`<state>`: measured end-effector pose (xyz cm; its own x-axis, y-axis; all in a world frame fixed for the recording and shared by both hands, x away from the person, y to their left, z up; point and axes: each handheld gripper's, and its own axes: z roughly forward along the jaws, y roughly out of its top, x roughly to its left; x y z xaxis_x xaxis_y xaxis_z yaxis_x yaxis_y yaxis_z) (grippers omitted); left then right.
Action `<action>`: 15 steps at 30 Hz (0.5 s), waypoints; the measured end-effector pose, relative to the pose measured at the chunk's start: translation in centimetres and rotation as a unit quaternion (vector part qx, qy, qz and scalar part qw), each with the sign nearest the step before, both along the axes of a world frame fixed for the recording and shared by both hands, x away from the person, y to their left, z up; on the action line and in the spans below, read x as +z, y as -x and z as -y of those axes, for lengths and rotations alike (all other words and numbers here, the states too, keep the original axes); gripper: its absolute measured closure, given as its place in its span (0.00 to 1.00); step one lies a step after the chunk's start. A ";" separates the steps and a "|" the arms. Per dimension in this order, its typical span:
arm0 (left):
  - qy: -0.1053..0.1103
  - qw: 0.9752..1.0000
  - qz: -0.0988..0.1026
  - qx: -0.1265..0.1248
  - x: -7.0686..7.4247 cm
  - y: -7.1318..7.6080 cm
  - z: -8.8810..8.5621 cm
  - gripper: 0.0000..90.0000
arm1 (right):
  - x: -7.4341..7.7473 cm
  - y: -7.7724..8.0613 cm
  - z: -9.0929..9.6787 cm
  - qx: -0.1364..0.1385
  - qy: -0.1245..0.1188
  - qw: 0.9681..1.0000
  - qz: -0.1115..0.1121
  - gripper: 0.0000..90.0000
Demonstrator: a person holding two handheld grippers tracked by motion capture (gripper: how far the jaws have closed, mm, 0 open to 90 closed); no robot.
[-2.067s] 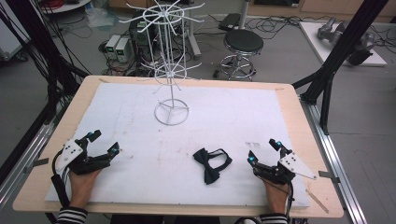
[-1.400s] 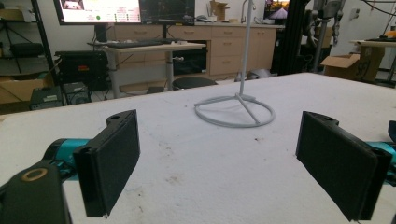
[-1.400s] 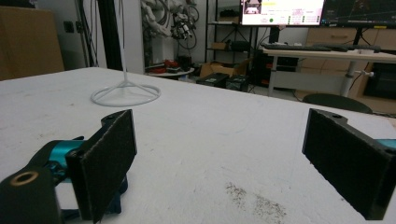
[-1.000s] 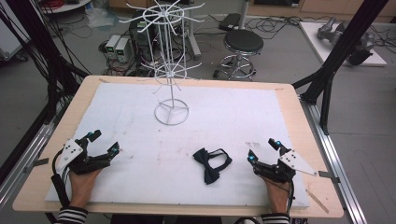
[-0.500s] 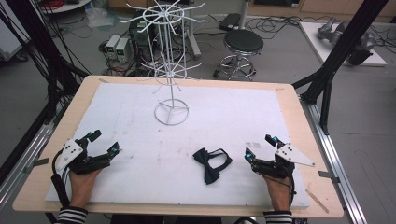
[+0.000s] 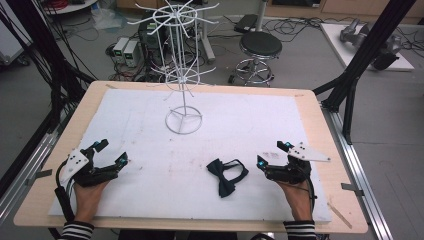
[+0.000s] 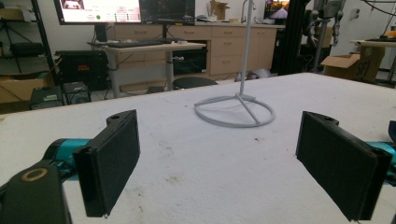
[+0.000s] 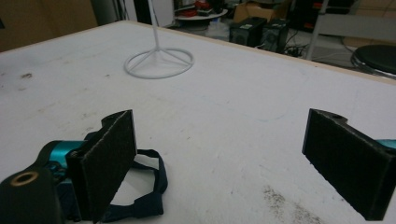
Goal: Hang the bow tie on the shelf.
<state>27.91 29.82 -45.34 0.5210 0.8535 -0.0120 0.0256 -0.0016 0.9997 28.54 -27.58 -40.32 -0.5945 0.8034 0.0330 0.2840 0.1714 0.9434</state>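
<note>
Right gripper (image 6: 272, 156) gapes just beside bow tie (image 6: 226, 175)

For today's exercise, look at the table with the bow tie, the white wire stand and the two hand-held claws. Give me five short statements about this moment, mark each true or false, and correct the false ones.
1. The bow tie lies flat on the white table cover. True.
2. The right claw is shut on the bow tie. False: its jaws stand wide apart and the tie lies just beside it, ungripped.
3. The white wire stand stands upright at the far middle of the table. True.
4. The bow tie hangs from one of the stand's hooks. False: it is on the table, well in front of the stand's ring base.
5. The left claw holds a small box. False: it is open with nothing between its jaws.
</note>
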 end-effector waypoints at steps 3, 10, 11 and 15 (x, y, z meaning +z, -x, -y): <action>0.000 1.000 0.000 0.000 0.0 0.0 0.0 0.16 | 0.2 -0.3 -0.4 0.008 0.010 1.000 -0.012 0.10; 0.001 1.000 0.000 0.000 0.0 0.0 0.0 0.16 | 0.5 -0.8 -1.2 0.028 0.037 0.998 -0.035 0.10; 0.001 1.000 0.000 0.000 0.0 0.0 0.0 0.16 | 0.6 -0.9 -1.4 0.029 0.041 0.998 -0.042 0.10; 0.002 1.000 0.000 0.000 0.0 0.0 0.0 0.16 | 0.8 -1.1 -2.0 0.048 0.056 0.995 -0.063 0.15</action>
